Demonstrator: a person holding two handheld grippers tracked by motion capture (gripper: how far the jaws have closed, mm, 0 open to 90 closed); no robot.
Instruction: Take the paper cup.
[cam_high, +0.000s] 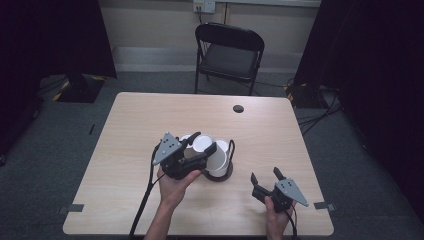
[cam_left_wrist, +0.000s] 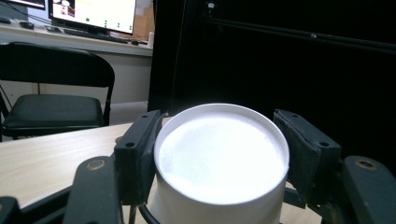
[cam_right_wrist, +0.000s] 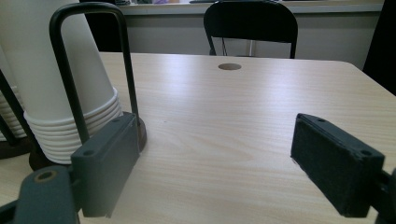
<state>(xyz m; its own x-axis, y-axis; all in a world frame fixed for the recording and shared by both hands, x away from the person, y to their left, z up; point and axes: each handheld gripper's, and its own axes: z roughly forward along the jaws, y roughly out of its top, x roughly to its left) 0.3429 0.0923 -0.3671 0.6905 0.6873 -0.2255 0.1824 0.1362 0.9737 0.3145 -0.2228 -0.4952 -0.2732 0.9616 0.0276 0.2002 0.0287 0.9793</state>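
My left gripper (cam_high: 201, 145) is shut on a white paper cup (cam_high: 203, 145), with one pad pressed on each side of it. In the left gripper view the cup (cam_left_wrist: 219, 158) sits upside down between the jaws, flat bottom toward the camera. Just to its right stands a stack of upturned white cups (cam_high: 220, 159) in a black wire holder (cam_high: 231, 150). The stack (cam_right_wrist: 60, 74) and the holder's loop (cam_right_wrist: 127, 60) appear at the left of the right gripper view. My right gripper (cam_high: 265, 176) rests low at the table's front right. Its jaws (cam_right_wrist: 215, 172) stand wide apart over bare wood.
The light wooden table (cam_high: 150, 115) has a round cable hole (cam_high: 238, 108) near its far edge. A black folding chair (cam_high: 229, 55) stands behind it. Cables trail from both grippers toward the front edge. Dark curtains hang on both sides.
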